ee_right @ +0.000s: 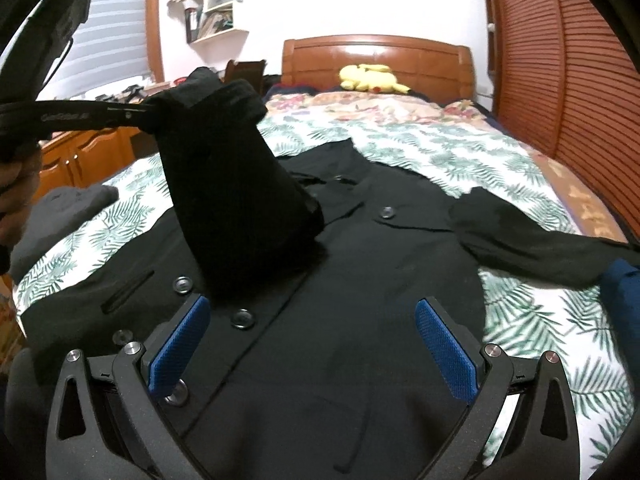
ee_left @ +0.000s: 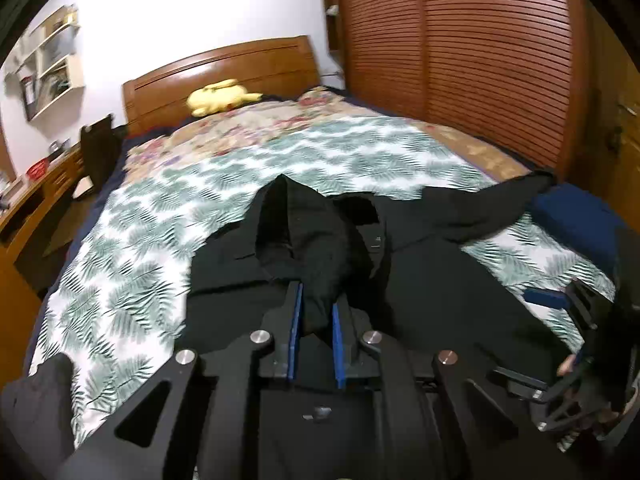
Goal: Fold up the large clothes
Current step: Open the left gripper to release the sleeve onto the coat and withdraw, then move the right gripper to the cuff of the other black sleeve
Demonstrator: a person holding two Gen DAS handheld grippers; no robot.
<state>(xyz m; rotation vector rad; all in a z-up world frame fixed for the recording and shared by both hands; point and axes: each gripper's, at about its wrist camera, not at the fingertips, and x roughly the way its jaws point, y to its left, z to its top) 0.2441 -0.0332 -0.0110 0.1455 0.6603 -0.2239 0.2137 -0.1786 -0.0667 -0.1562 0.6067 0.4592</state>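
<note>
One sleeve (ee_right: 236, 184) of black coat (ee_right: 360, 280), spread on bed (ee_right: 540, 320), raised in nearly shut left gripper (ee_left: 316, 316) fingers. Right gripper (ee_right: 312, 344) wide open, empty, over coat front. Sleeve-folding step; next, likely laying sleeve flat across chest.

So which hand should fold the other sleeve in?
Probably the right. The right gripper is open and empty above the black coat, nearer the flat sleeve. The left gripper is shut on the lifted sleeve.
</note>
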